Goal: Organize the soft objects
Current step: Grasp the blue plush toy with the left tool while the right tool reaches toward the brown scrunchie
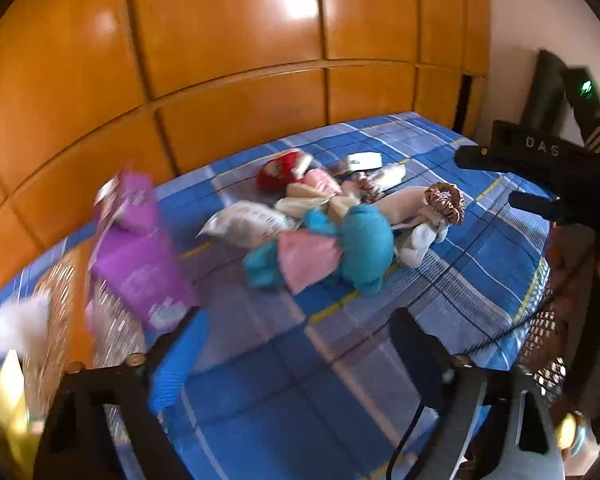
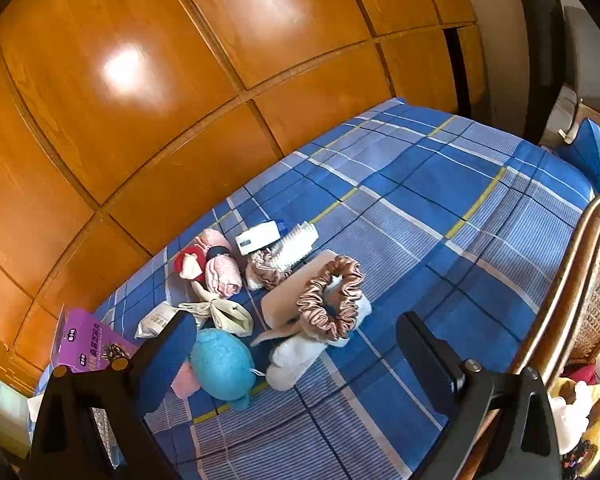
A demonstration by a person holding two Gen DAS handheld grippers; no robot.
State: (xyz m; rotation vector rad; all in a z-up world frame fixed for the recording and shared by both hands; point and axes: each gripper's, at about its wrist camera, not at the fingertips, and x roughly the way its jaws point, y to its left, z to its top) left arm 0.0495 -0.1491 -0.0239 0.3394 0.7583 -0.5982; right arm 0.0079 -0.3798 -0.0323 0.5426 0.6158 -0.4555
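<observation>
Blue checked bed [image 2: 440, 208] carries the pile of soft things [image 2: 260, 304] in its middle. Both the left hand-held gripper [image 1: 296, 336] and right hand-held gripper [image 2: 296, 344] stand apart, empty, approaching; next, I think, choose one piece and close on it

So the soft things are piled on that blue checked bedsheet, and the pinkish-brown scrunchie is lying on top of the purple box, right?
Not quite. The soft things do sit on the blue checked bedsheet, but the pinkish-brown scrunchie lies on a pale pad and white cloth in the pile, well apart from the purple box, which stands at the bed's edge. The right wrist view shows this clearly.
</observation>
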